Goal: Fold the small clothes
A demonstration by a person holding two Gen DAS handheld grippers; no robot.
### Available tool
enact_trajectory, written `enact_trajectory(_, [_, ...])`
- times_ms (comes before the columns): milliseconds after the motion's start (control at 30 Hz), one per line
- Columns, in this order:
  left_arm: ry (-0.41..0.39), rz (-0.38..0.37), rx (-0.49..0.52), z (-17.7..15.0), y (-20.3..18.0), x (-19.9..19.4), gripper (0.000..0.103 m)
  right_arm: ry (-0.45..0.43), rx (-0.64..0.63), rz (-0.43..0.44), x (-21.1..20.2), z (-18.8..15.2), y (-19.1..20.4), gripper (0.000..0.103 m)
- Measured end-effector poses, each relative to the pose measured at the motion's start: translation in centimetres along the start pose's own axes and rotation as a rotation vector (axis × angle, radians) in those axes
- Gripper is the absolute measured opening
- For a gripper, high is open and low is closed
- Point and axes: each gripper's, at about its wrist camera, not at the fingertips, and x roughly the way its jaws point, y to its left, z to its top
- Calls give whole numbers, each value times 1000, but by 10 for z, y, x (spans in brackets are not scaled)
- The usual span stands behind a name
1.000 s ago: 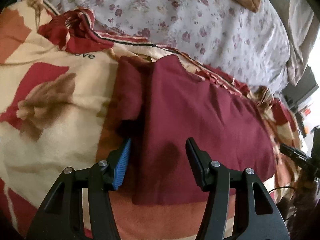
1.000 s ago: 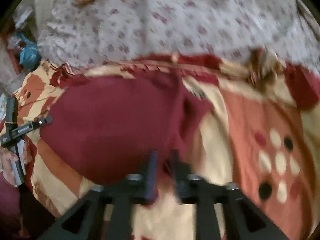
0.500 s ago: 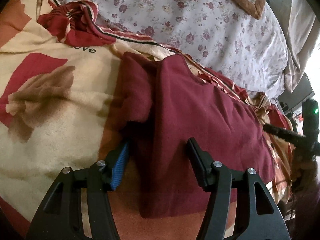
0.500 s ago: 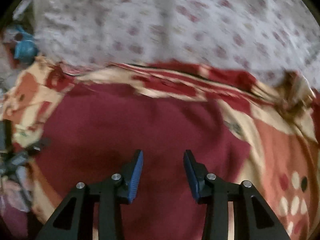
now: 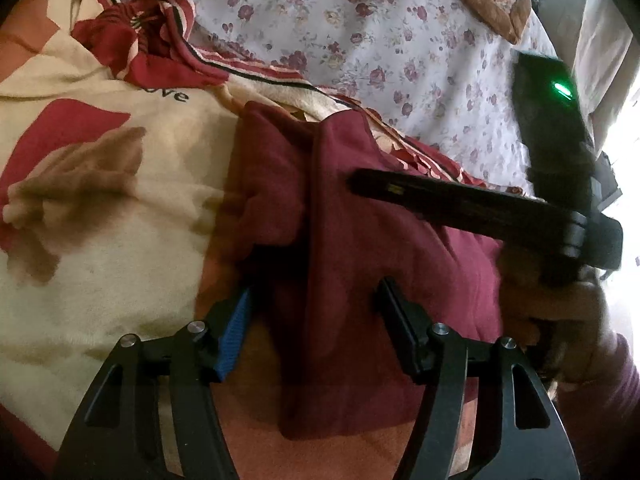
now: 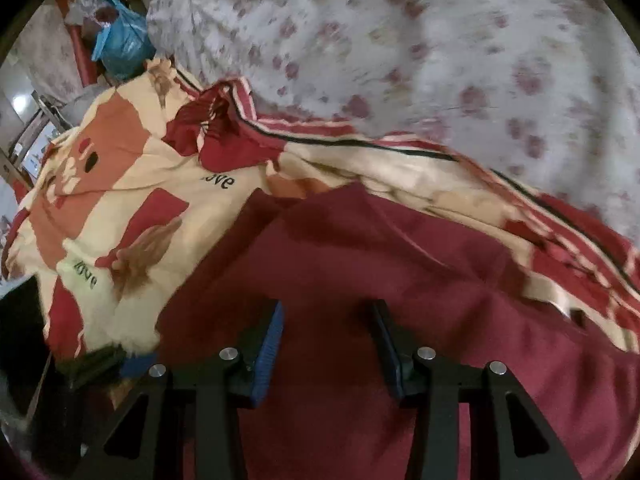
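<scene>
A maroon garment (image 5: 360, 264) lies partly folded on a cream, orange and red patterned blanket (image 5: 100, 184). Its left sleeve (image 5: 272, 188) is folded in, with a vertical fold edge down the middle. My left gripper (image 5: 314, 300) is open and empty just above the garment's near left part, its fingers either side of the fold edge. My right gripper (image 6: 326, 320) is open and empty low over the same garment (image 6: 400, 264). It also shows in the left wrist view (image 5: 460, 204), reaching in from the right over the garment.
A white sheet with red flowers (image 5: 380, 32) covers the bed beyond the blanket. A bunched red striped fold of blanket (image 5: 148, 44) lies at the far left. A blue plastic bag (image 6: 120, 40) sits off the bed at far left.
My right gripper opened and swung left across the garment, now entering the left wrist view. My left gripper moved slightly closer to the garment and stayed open.
</scene>
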Motion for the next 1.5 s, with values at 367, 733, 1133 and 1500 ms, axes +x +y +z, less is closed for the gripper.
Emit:
enact_trajectory(367, [10,-95,-125,6,15,-4,63,89,51,13,34,48,28,70])
enact_trajectory(733, [-56,-83,-78,8,4,-8,68,77,-53,-77,41,42,44,31])
enact_trajectory(1133, [-143,-220,136,7,-38,-30,34,13,73,73,-21,31,7,46])
enact_trajectory(1500, [-109,-135,195,6,-48,-25,39,108,81,13,19,29,12,35])
